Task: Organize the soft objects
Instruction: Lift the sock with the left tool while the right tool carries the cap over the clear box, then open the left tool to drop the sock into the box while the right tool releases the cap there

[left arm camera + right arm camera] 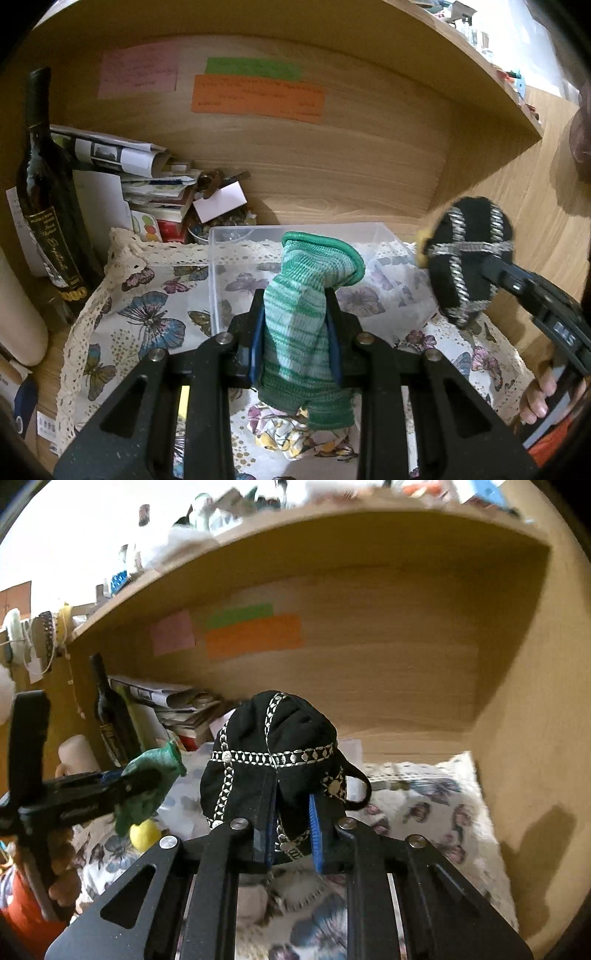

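My left gripper (295, 332) is shut on a green striped sock (299, 325) and holds it above the near edge of a clear plastic box (218, 280). My right gripper (291, 827) is shut on a black cap with silver trim (273, 753), held in the air. The cap (465, 254) also shows in the left wrist view, right of the box. The sock (147, 786) and the left gripper (122, 786) show at the left of the right wrist view. A crumpled floral cloth (295, 435) lies below the sock. A yellow ball (144, 834) lies on the mat.
A butterfly-print lace mat (147, 317) covers the wooden shelf floor. A dark wine bottle (44, 184), stacked papers and books (147, 177) and a bowl of small items (221, 221) stand at the back left. Coloured notes (255, 96) stick to the back wall.
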{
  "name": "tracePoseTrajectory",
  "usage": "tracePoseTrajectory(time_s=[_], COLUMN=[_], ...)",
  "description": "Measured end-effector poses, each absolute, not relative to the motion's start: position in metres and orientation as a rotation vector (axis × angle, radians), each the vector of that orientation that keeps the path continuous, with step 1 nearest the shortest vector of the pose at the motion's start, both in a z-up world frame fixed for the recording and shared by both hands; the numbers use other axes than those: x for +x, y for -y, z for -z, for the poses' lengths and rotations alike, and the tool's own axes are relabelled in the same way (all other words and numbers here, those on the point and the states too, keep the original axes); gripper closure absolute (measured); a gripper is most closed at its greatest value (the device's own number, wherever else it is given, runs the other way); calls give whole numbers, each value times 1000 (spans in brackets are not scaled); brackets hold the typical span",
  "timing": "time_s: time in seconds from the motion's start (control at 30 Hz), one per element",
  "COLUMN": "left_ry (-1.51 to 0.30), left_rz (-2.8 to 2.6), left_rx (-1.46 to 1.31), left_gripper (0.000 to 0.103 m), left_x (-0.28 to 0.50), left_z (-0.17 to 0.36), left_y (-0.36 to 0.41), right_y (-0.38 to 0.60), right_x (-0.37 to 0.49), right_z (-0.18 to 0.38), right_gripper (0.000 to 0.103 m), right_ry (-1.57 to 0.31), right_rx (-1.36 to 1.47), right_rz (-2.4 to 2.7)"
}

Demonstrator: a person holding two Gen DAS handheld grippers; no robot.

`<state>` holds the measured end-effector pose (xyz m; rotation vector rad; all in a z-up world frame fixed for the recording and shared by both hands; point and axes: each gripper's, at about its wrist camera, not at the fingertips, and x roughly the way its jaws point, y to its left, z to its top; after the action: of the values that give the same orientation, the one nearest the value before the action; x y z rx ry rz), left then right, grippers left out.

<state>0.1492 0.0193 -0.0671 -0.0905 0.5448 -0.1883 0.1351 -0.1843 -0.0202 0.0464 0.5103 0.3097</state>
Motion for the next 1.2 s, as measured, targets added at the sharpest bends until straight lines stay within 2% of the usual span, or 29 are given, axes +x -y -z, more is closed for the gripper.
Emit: tracePoseTrajectory(time_s=[0.43,0.63,0.77,0.93,0.97,1.07,1.13,1.2], left_ry=[-674,-689,-691,-691,-694,-695,-682,-659], left_rz=[149,136,134,136,138,148,154,161], left_rx=[-148,-110,-69,-30,-29,-40,-49,-53], left_gripper=[74,74,74,73,73,65,50,40], left_x=[199,211,215,220,220,218,213,207], left_z=[87,92,95,95,95,92,89,85], left_y=[-28,-22,-14,-9,-9,-11,-12,-14], right_y=[141,130,131,136,137,137,136,134], right_x=[224,230,219,198,194,176,166,159], right_z=[53,76,76,57,53,40,34,32], right_gripper=[89,85,76,42,39,27,22,20], right_ry=[-723,-809,-807,-724,-708,-658,-634,-623], right_rx=[14,-80,-115,-152,-153,-146,-144,-134], right_rz=[-304,-281,-294,-289,-294,-330,-346,-365])
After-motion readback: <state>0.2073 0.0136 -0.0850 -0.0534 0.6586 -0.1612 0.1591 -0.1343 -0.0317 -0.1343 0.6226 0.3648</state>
